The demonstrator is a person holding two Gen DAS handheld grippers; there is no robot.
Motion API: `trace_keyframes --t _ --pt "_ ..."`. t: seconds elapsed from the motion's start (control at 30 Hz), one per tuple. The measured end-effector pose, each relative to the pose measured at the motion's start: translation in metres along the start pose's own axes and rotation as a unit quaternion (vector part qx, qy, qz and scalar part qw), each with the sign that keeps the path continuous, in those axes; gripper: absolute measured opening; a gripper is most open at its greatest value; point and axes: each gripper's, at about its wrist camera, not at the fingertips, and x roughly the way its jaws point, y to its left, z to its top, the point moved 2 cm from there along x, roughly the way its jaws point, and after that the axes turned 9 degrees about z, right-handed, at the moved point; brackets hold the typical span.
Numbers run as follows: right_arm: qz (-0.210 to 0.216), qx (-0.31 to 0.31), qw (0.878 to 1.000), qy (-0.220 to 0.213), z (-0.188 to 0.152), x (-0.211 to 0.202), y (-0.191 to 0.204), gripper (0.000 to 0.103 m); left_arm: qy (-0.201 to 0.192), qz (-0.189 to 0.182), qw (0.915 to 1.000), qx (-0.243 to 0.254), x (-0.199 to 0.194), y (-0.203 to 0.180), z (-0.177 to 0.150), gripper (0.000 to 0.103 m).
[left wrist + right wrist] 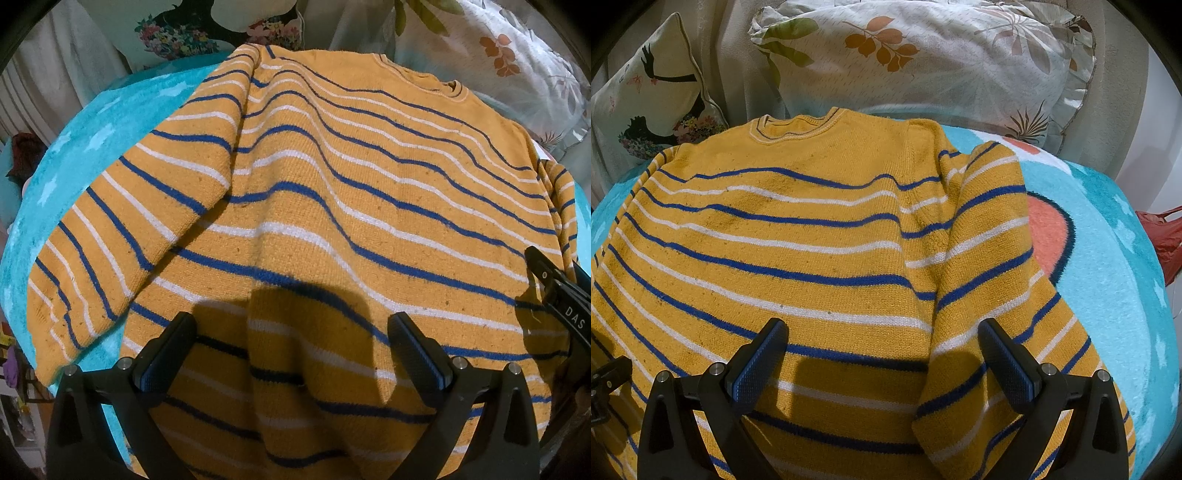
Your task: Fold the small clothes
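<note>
A yellow knit sweater [332, 192] with blue and white stripes lies spread flat on a turquoise blanket [74, 166], collar away from me. It also shows in the right wrist view [812, 229]. Its left sleeve [122, 236] lies alongside the body; its right sleeve [990, 258] lies alongside the body on the other side. My left gripper [291, 332] is open and empty above the sweater's lower body. My right gripper [882, 332] is open and empty above the lower body next to the right sleeve. The right gripper's finger shows at the right edge of the left wrist view [554, 291].
A leaf-print pillow [942, 55] and a bird-print cushion [653, 96] stand behind the sweater. The blanket [1108, 258] has a pink and black pattern at the right. A red bag [1163, 236] lies off the right edge.
</note>
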Motion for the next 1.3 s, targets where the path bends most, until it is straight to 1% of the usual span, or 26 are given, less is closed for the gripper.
trace_keyframes --t 0.17,0.2,0.37,0.43,0.53,0.57,0.6,0.73,0.8,0.97,1.03,1.1,1.13,1.2,1.23,1.27,1.3 --pt "0.000 0.000 1.000 0.000 0.000 0.000 0.000 0.103 -0.015 0.000 0.9999 -0.004 -0.001 0.000 -0.005 0.103" --pt "0.000 0.000 1.000 0.000 0.000 0.000 0.000 0.103 -0.012 -0.001 0.9999 -0.005 -0.002 0.000 -0.008 0.103" --pt "0.001 0.001 1.000 0.000 0.000 -0.001 0.000 0.103 -0.034 0.008 0.9993 -0.012 -0.003 -0.001 -0.011 0.103" --pt "0.001 0.001 1.000 -0.001 0.000 -0.001 0.000 0.103 -0.028 0.010 0.9995 -0.011 -0.003 0.000 -0.010 0.103" --pt "0.002 0.001 1.000 -0.002 0.000 -0.001 0.000 0.103 0.006 0.004 1.0000 -0.006 -0.005 0.005 -0.010 0.103" --pt "0.003 0.002 1.000 -0.002 -0.001 -0.002 -0.001 0.103 0.007 0.002 0.9999 -0.010 -0.010 0.010 -0.012 0.102" --pt "0.004 0.002 1.000 -0.002 -0.001 -0.002 0.000 0.103 0.001 0.003 0.9999 -0.014 -0.014 0.015 -0.014 0.100" --pt "0.010 0.006 1.000 -0.005 -0.002 -0.005 -0.003 0.103 -0.031 0.012 0.9989 -0.031 -0.036 0.053 -0.019 0.100" --pt "0.001 0.000 1.000 0.001 -0.001 -0.003 -0.001 0.103 -0.042 0.027 0.9976 -0.048 -0.043 0.084 -0.016 0.100" --pt "-0.017 -0.012 1.000 0.009 -0.002 -0.001 0.001 0.103 -0.048 0.069 0.9913 -0.101 -0.034 0.174 -0.002 0.100" --pt "-0.022 -0.015 1.000 0.011 -0.001 0.000 0.001 0.103 -0.045 0.078 0.9900 -0.108 -0.028 0.198 0.000 0.100" --pt "-0.035 -0.023 0.999 0.017 -0.002 0.000 0.001 0.103 -0.035 0.072 0.9911 -0.106 -0.016 0.219 0.004 0.100" --pt "-0.038 -0.024 0.999 0.018 -0.002 0.000 0.001 0.103 -0.038 0.067 0.9917 -0.103 -0.016 0.229 0.002 0.100" --pt "-0.044 -0.024 0.999 0.018 -0.001 0.001 0.003 0.103 -0.030 0.038 0.9943 -0.095 -0.001 0.240 0.006 0.100" --pt "-0.045 -0.023 0.999 0.017 -0.001 0.001 0.004 0.103 -0.022 0.019 0.9954 -0.091 0.006 0.241 0.007 0.100" --pt "-0.040 -0.019 0.999 0.014 -0.001 0.001 0.005 0.103 -0.015 -0.008 0.9964 -0.084 0.013 0.241 0.007 0.100" --pt "-0.043 -0.019 0.999 0.014 -0.001 0.001 0.005 0.103 -0.010 -0.023 0.9967 -0.077 0.016 0.241 0.007 0.100"
